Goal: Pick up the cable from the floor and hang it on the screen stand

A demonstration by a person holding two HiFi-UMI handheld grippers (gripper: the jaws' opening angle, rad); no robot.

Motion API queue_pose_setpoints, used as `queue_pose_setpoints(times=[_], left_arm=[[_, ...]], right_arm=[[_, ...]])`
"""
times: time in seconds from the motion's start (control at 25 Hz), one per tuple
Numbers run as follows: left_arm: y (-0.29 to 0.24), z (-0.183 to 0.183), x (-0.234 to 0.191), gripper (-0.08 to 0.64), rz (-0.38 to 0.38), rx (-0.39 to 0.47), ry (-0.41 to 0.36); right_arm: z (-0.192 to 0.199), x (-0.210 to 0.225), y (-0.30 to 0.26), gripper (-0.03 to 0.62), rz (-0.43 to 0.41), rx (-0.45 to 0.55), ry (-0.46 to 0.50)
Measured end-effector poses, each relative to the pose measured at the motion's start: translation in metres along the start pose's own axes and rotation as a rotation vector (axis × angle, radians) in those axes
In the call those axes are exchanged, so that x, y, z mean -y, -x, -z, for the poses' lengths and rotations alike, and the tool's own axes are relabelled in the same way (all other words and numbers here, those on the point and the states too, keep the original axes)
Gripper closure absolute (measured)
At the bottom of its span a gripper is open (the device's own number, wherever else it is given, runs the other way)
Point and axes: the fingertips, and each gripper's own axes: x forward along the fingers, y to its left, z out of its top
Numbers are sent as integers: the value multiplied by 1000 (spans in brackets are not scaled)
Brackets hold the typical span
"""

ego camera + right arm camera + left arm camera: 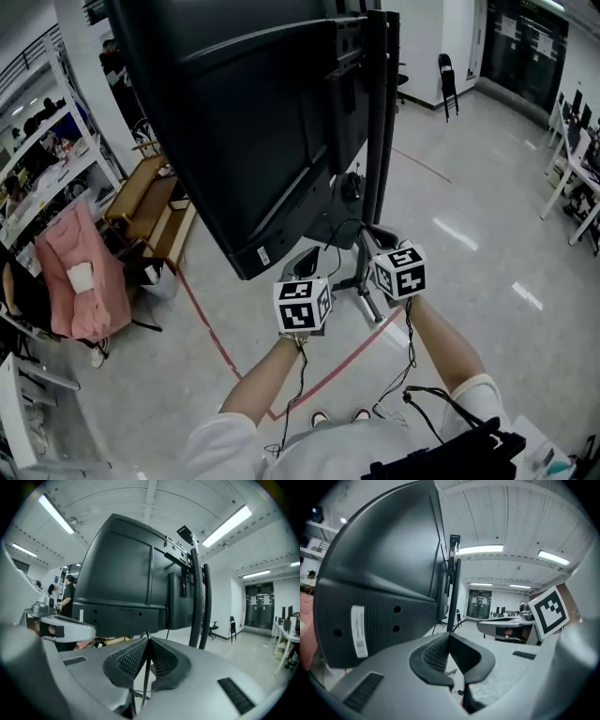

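Office floor (469, 187), one screen stand (380, 112), right hand-held gripper (149, 639) pinching one cable (146, 670)

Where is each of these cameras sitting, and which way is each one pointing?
Head view: on the person's head, aimed steeply down at the screen; both forearms show.
Left gripper view: on the left gripper, along its shut jaws toward the screen stand.
Right gripper view: on the right gripper, along jaws shut on the cable, toward the screen.
Shared: all show the screen.
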Motion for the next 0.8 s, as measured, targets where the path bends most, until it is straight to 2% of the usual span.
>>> queue_pose_setpoints(times=[0.12, 0.28, 0.52, 0.8], left_arm=[[0, -52, 10, 558, 16, 57, -32], [-3, -101, 12, 558, 27, 98, -61], [-15, -155, 2, 558, 40, 120, -56], [-29, -211, 3, 558, 42, 155, -107]], right_arm=[[-50, 8, 4, 563, 21, 47, 37], [-109, 15, 3, 563, 42, 101, 73], [-185, 28, -5, 563, 67, 154, 89], [-252, 40, -8, 563, 87, 232, 96]])
